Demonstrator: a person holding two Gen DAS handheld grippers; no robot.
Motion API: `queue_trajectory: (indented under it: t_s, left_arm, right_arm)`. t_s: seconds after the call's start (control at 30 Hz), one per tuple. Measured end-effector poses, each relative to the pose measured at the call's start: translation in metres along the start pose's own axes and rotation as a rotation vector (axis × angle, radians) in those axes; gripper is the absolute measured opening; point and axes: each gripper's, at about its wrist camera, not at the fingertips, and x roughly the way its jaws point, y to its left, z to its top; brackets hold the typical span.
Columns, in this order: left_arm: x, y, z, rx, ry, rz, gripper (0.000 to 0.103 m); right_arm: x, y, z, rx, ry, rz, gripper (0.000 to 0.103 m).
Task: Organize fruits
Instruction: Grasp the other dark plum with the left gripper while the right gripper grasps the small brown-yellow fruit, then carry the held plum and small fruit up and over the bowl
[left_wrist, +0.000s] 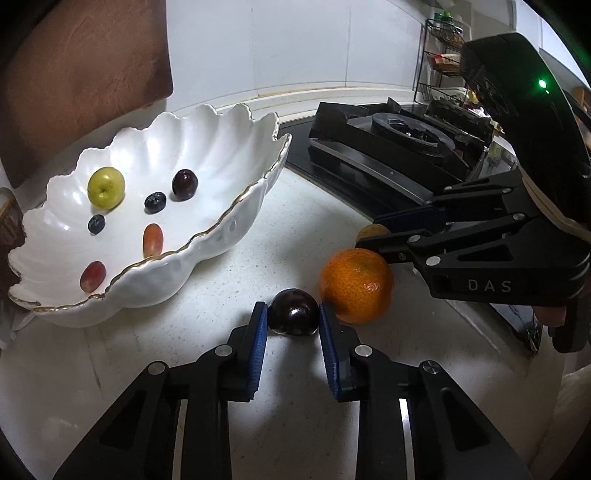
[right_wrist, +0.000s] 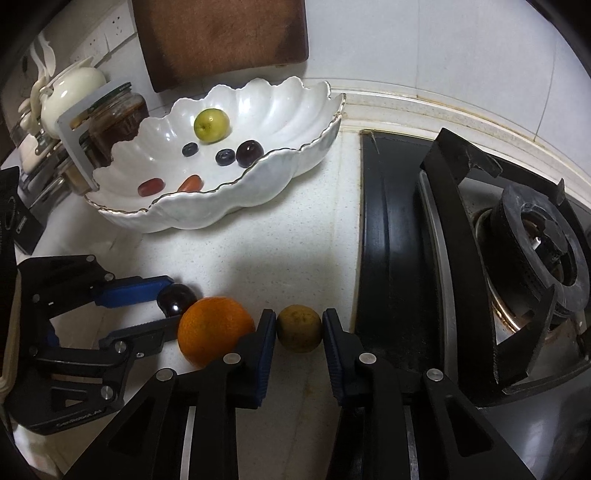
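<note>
A white scalloped bowl (left_wrist: 207, 258) (right_wrist: 229, 206) on the counter holds a green fruit (left_wrist: 106, 187), a dark plum (left_wrist: 184, 184), two blueberries and two red grapes. My left gripper (left_wrist: 293, 314) is down on the counter with its blue pads touching both sides of a dark plum (left_wrist: 293, 313), also seen in the right wrist view (right_wrist: 176, 300). My right gripper (right_wrist: 299, 328) has its pads against both sides of a small yellow-brown fruit (right_wrist: 299, 328), which peeks out in the left wrist view (left_wrist: 371, 232). An orange (left_wrist: 356, 284) (right_wrist: 214, 330) sits between the two grippers.
A black gas stove (right_wrist: 480, 277) (left_wrist: 399, 147) lies to the right of the fruits. A brown cutting board (right_wrist: 221, 40) leans on the tiled wall behind the bowl. Jars and a white pot (right_wrist: 74, 92) stand left of the bowl.
</note>
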Motion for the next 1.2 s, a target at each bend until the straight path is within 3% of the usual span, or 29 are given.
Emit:
queue_trajectory:
  t_s: [0.43,0.83,1.2]
  left_arm:
    - [-0.014,-0.001,-0.002,-0.135,-0.003,0.098,0.027]
    - [-0.044,-0.007,0.0,-0.284,-0.061,0.177,0.027]
    - [-0.083,-0.02,0.006,-0.34,-0.141,0.239,0.027]
  right_arm:
    - [-0.009,-0.002,-0.002,0.01,-0.02,0.012,0.027]
    - [-0.034,0.001,-0.006,0.005,-0.073,0.032,0.027]
    - [-0.071,0.011,-0.004,-0.022,-0.163,0.062,0.027]
